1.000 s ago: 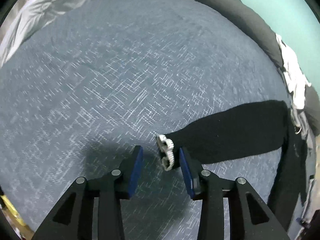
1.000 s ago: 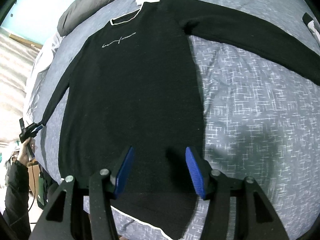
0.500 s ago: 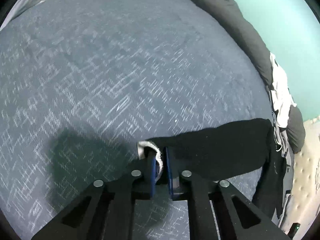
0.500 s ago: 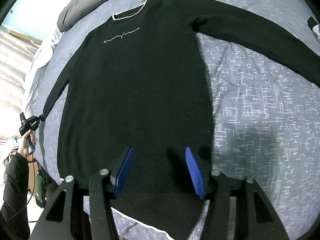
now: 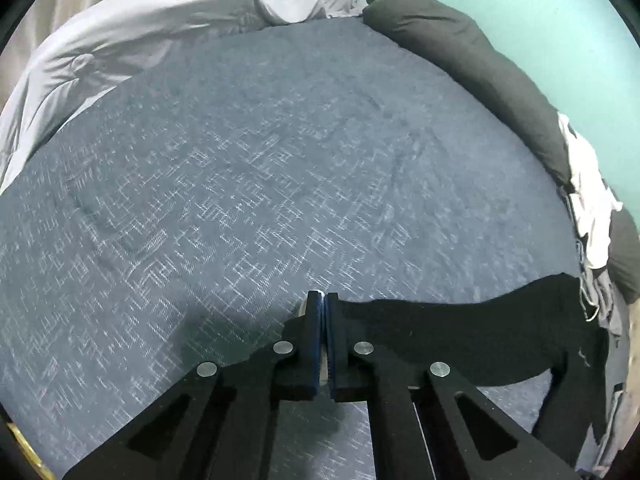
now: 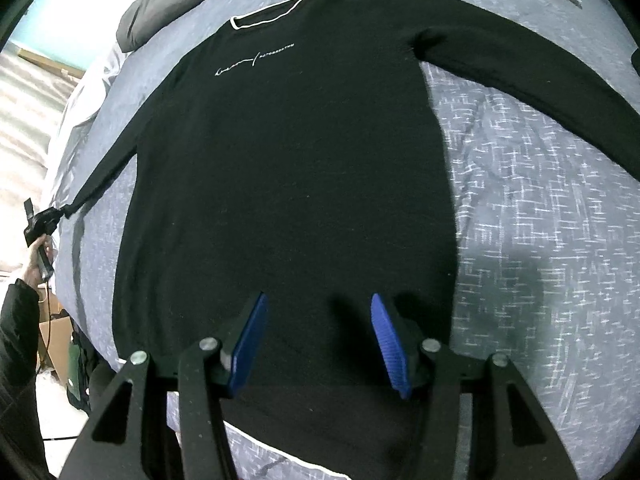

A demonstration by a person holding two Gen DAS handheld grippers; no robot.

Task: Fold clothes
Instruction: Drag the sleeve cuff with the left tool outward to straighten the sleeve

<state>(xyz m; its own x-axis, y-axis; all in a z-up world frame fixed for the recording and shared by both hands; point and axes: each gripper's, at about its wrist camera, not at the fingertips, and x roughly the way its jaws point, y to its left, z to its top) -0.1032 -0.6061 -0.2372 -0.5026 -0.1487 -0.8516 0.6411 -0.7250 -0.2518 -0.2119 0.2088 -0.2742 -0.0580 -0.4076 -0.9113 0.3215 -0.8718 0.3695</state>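
Closed since the earlier frames: left gripper [image 5: 322, 300], whose jaws had stood apart beside the white-trimmed cuff and had then pinched shut on it, with the cuff end no longer visible between the pads and the sleeve [image 5: 460, 340] running off taut to the right of the fingers. Sweater [image 6: 288, 168]: black, long-sleeved, face up and spread flat on the blue patterned bedspread [image 6: 540, 208], neckline far from the right gripper, hem nearest it. Left sleeve, as seen from the right wrist: drawn out straight to the sweater's left, its end held in the distant left gripper [image 6: 42, 224], a hand [image 6: 36, 256] below it. Other sleeve [image 6: 532, 64]: stretched out to the sweater's right, lying on the bedspread. Right gripper [image 6: 316, 340]: jaws wide, holding nothing, poised above the lower body of the sweater near the hem; largely unmoved. Pillow [image 5: 472, 64]: dark, beyond the sweater's neckline. Judgement: with the cuff secured and the sleeve lifted off the bedspread, the sleeve was ready to be carried across the sweater's body for a fold; no fold yet lay in the sweater.
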